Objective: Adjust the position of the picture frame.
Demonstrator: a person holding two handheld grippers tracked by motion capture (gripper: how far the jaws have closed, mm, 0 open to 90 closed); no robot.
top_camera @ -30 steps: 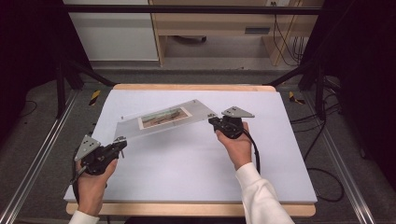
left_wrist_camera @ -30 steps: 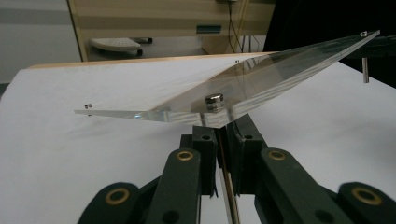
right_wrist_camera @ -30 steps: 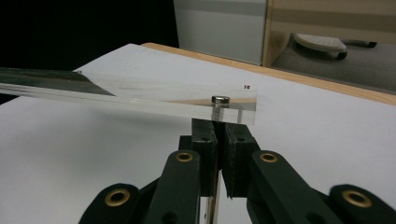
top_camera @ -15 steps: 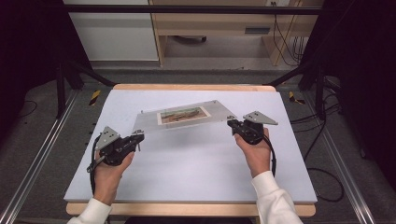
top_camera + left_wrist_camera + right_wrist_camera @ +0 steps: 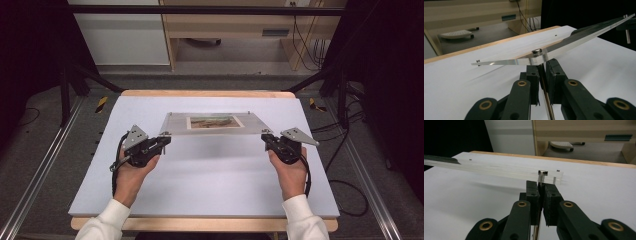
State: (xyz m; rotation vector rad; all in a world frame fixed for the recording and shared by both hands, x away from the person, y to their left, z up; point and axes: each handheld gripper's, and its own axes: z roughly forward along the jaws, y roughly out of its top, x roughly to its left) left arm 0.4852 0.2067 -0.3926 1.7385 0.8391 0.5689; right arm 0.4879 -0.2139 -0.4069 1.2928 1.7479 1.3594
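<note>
high view: left tool point(image 5: 161, 141) and right tool point(image 5: 267, 139) each clamped on a near corner of the clear acrylic frame point(image 5: 216, 123), which spans between them above the white desk point(image 5: 210, 175), its picture midway. left gripper view: jaws pinched on a corner beside a metal standoff point(image 5: 537, 51); panel runs off to the upper right, blocking the desk behind. beyond the far desk edge: wooden cabinet point(image 5: 235, 30), white panel point(image 5: 122, 35), cables point(image 5: 305, 47).

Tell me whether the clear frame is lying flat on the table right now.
No: in the left gripper view the clear frame hangs above the white table, casting a shadow beneath it, with the left claw clamped at its corner.
</note>
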